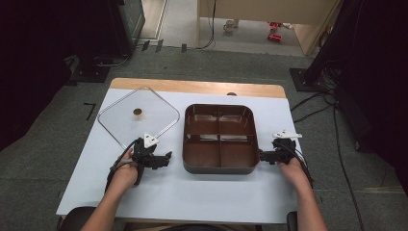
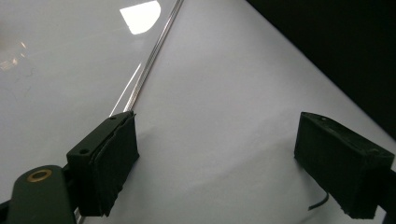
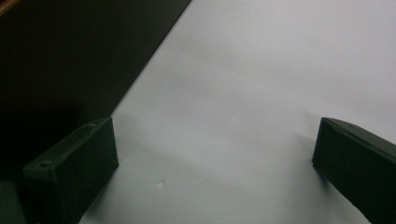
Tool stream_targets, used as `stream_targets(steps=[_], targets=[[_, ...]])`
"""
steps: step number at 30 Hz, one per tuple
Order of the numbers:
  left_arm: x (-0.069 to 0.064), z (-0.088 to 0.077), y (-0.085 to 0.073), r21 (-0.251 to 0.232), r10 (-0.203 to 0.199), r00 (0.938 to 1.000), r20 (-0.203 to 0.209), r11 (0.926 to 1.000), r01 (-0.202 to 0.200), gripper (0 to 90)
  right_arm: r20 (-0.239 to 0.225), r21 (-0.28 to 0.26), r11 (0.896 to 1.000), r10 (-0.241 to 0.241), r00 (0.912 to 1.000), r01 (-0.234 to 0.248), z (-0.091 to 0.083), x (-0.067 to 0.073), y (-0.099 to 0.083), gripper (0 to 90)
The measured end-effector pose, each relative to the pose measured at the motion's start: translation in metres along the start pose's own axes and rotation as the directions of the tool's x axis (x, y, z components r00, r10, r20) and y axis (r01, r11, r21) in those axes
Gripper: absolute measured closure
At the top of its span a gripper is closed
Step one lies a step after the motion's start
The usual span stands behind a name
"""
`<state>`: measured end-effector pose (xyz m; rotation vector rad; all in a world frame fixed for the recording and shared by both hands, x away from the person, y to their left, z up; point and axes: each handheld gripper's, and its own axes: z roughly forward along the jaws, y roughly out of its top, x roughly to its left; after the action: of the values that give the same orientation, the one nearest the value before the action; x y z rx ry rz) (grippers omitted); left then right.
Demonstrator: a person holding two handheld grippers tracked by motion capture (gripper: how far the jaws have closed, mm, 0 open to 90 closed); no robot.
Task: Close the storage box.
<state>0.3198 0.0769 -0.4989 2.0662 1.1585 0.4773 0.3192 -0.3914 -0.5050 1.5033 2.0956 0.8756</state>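
Observation:
A brown tray (image 1: 219, 168) with four compartments sits at the middle of the white table, and nothing lies in it. A clear square lid (image 1: 120, 126) with a brown knob (image 1: 137, 112) lies flat to its left. My left gripper (image 1: 166, 159) rests low by the lid's near corner, pointing toward the tray, jaws open and empty. In the left gripper view, the left gripper (image 2: 224, 161) has the lid's edge (image 2: 149, 65) running past its left jaw. My right gripper (image 1: 263, 156) stands open just off the tray's right front corner. In the right gripper view, the right gripper (image 3: 215, 163) has the tray's dark wall (image 3: 70, 56) beside its left jaw.
The table (image 1: 192, 192) has bare white surface along its front and a wooden strip (image 1: 192, 86) at the far edge. Dark equipment stands on the floor at left and right, with cables (image 1: 317, 106) trailing at the right.

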Motion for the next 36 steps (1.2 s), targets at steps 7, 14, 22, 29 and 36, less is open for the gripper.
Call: stream_targets(steps=[7, 14, 22, 29, 36], targets=[[-0.002, 0.001, 0.000, 0.010, 0.023, 0.9996, -0.018, 0.9997, -0.023, 13.8, 0.000, 0.002, 1.000, 0.000, 1.0000, 0.000, 0.000, 0.000, 0.000, 0.0], [-0.002, 0.001, 0.001, 0.012, 0.022, 0.9996, -0.017, 0.9997, -0.022, 13.7, 0.000, 0.002, 1.000, 0.002, 1.0000, -0.002, 0.000, 0.000, 0.000, 0.0], [-0.002, 0.002, 0.005, 0.042, 0.029, 0.9996, 0.001, 0.9987, -0.029, 11.7, -0.001, 0.001, 1.000, 0.001, 1.0000, -0.001, 0.000, 0.000, 0.000, 0.0], [0.002, 0.000, 0.016, 0.130, 0.049, 0.9985, 0.025, 0.9901, -0.051, 16.7, -0.001, 0.001, 1.000, 0.001, 1.0000, -0.001, 0.000, 0.000, 0.000, 0.0], [0.007, -0.007, 0.025, 0.164, 0.041, 0.9904, 0.132, 0.9845, -0.063, 24.8, -0.002, 0.002, 1.000, 0.001, 1.0000, -0.001, 0.000, 0.000, 0.000, 0.0]])
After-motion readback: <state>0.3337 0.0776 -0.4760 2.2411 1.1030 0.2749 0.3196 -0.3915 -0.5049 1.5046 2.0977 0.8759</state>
